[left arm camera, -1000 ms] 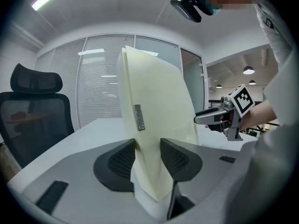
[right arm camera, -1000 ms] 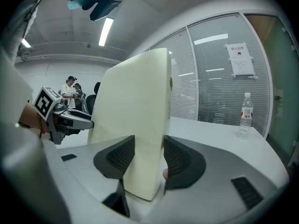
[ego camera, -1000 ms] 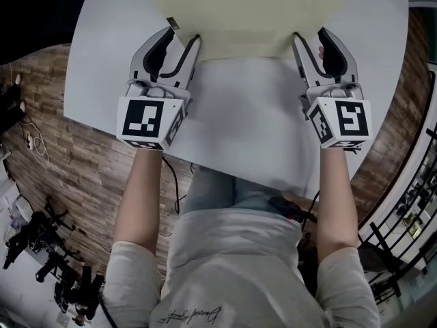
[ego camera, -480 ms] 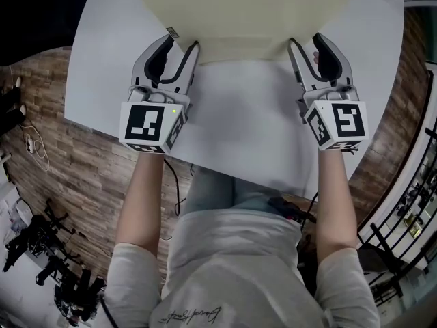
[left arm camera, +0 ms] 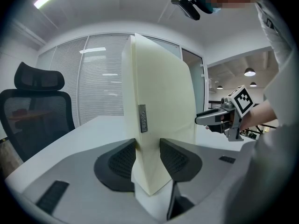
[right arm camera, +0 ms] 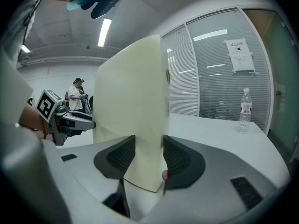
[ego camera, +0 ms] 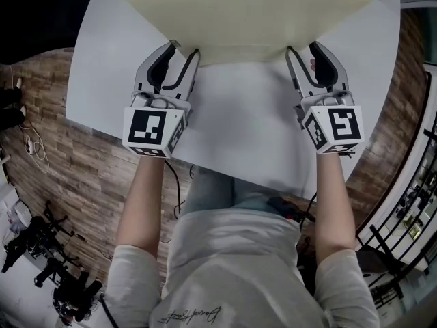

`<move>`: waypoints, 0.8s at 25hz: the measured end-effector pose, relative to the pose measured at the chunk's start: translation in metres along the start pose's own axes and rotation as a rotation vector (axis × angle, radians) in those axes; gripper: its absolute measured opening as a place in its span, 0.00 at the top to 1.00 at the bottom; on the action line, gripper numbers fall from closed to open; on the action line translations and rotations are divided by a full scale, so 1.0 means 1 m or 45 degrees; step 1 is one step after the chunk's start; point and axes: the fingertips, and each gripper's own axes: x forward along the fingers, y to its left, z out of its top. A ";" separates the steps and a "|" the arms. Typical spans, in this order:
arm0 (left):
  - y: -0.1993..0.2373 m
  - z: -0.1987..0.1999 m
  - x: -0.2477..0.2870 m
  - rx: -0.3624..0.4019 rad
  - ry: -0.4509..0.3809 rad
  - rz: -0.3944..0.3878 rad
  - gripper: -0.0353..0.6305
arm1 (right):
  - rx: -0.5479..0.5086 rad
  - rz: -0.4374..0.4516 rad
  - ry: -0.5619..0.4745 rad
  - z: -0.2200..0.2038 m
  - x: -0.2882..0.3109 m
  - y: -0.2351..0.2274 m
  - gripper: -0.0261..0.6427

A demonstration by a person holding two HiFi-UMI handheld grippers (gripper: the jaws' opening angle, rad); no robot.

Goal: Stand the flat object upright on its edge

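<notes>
On our left, the left hand-held gripper pinches the near left corner of the flat object, a thick cream slab, with its ribbed pads pressed on both faces. The slab is raised off the white surface at our end and leans away from us. We cannot tell whether its far edge rests on the surface. On the right, the right hand-held gripper clamps the other near corner in the same way.

We judge the risks to lie in the grip and the balance. Both holds sit right at the corners, so the soft-looking slab could bend or twist out of the pads if one hand rises faster than the other. If the lower edge has no firm footing, it may skid across the smooth surface as we tip it up. Released before it stands true, the slab could drop flat. Swung wide, it could strike the water bottle standing off to the right.
</notes>
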 end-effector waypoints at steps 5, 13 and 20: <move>0.002 -0.014 -0.005 -0.006 0.009 0.004 0.69 | 0.003 0.005 0.016 -0.013 0.002 0.008 0.66; -0.007 -0.010 -0.012 -0.011 0.016 0.002 0.70 | 0.000 0.004 0.036 -0.013 -0.012 0.008 0.66; -0.007 -0.012 -0.012 -0.022 0.022 0.005 0.70 | 0.006 0.010 0.037 -0.014 -0.012 0.009 0.67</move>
